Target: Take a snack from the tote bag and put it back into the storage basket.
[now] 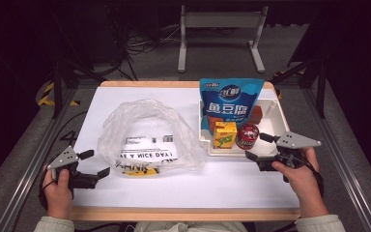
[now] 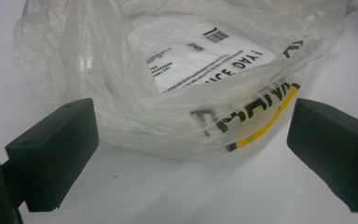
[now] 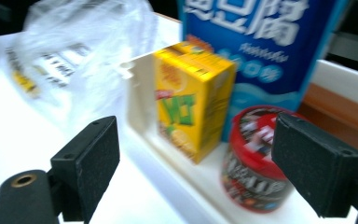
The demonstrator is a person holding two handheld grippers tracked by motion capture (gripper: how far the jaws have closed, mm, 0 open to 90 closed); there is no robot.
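A clear plastic bag (image 1: 145,135) with black print and a yellow stripe lies crumpled on the white table; the left gripper view has it (image 2: 191,79) just beyond the jaws. My left gripper (image 1: 94,164) is open at the bag's near left corner, with nothing between its jaws. A white tray (image 1: 278,113) at the right holds a blue snack pouch (image 1: 229,99), a yellow drink carton (image 1: 224,134) and a red can (image 1: 247,136). My right gripper (image 1: 257,146) is open and empty, just in front of the can (image 3: 256,158) and carton (image 3: 191,98).
A brown item (image 1: 256,115) sits in the tray behind the can. The table's wooden front edge (image 1: 183,212) runs near the person's hands. Beyond the far edge are a metal stand (image 1: 220,29) and cables on the floor.
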